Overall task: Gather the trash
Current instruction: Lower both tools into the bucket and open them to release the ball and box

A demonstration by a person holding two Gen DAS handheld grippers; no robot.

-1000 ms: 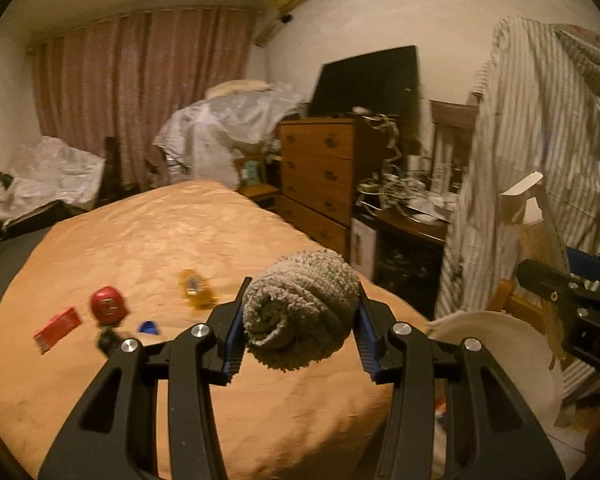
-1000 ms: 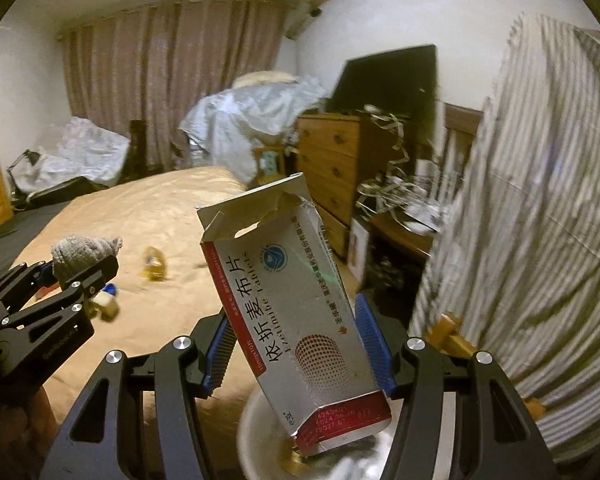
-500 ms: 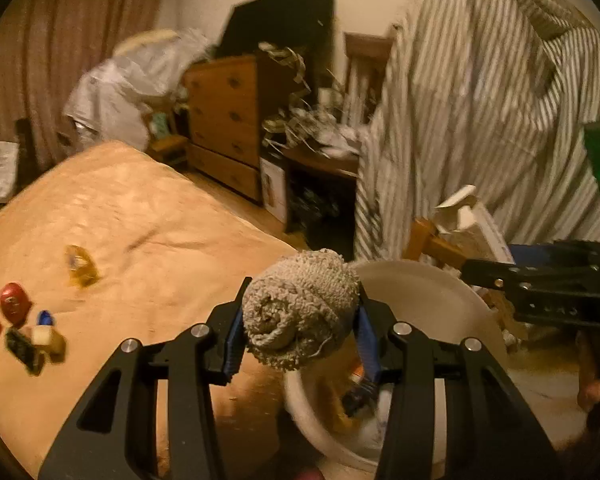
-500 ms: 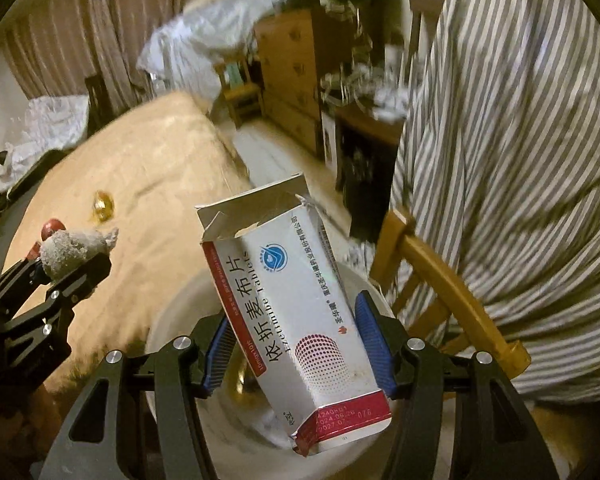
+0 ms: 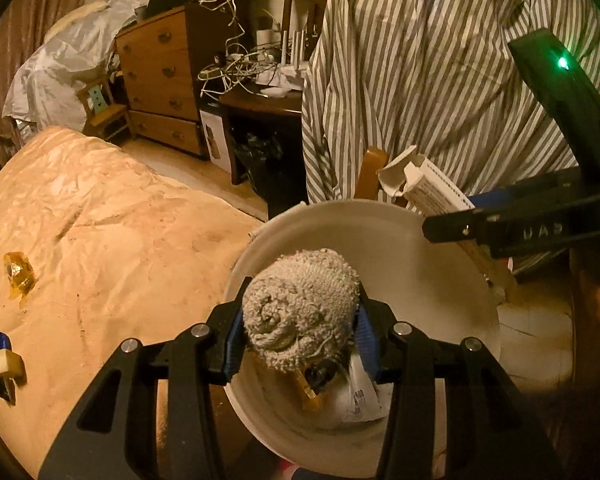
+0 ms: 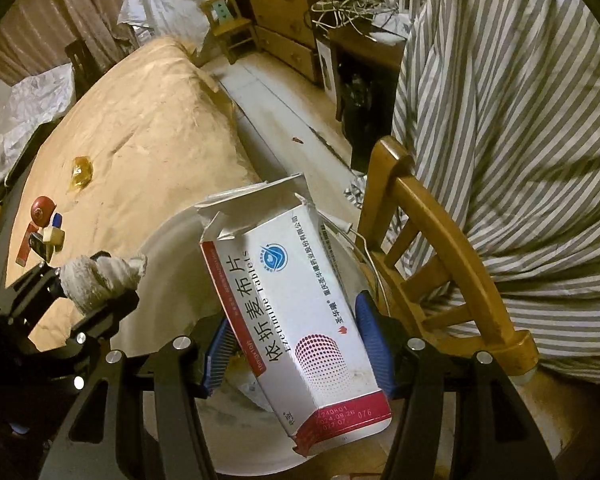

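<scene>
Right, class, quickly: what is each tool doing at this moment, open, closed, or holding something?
Left tool: closed on the rolled cloth, above the white bin.
Right tool: closed on the tablet box, also above the bin.

Home bedroom: bed under rumpled orange cover (image 5: 112, 232), brown wooden chest of drawers (image 5: 160, 80), pink pleated curtains (image 6: 56, 20), striped shirt over wooden chair (image 6: 440, 248).

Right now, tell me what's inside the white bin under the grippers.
In the white bin lie a crumpled white wrapper and a yellowish scrap. The rolled cloth in the left gripper covers the rest of the bottom.
</scene>
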